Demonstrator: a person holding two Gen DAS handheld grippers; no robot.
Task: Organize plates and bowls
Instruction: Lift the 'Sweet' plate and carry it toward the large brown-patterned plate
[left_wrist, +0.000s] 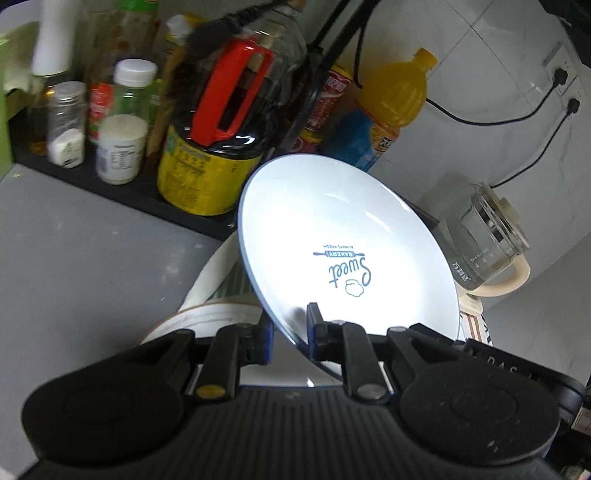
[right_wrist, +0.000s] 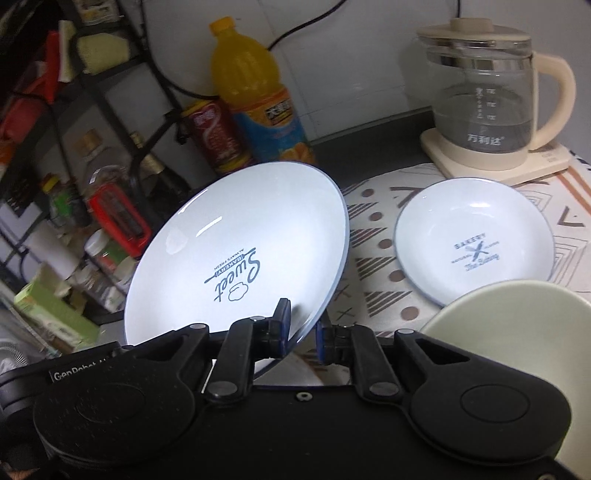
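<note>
A white plate with a blue rim and a blue "Sweet Bakery" print (left_wrist: 343, 229) hangs tilted above the counter. My left gripper (left_wrist: 290, 325) is shut on its near rim, one pad on each face. In the right wrist view the same print shows on the plate (right_wrist: 236, 236), and my right gripper (right_wrist: 303, 325) is shut on its near rim. Each view shows a black gripper body beside the plate, so both seem to hold one plate. A second, smaller white plate (right_wrist: 476, 243) lies flat on the patterned cloth (right_wrist: 373, 240). A pale green bowl (right_wrist: 517, 332) sits near right.
Stacked bowls (left_wrist: 207, 295) sit under the held plate. A glass kettle (right_wrist: 487, 92) on its cream base stands at the back right. An orange drink bottle (right_wrist: 251, 81), a red can (right_wrist: 214, 136) and a black rack of bottles and jars (left_wrist: 122, 122) crowd the back left.
</note>
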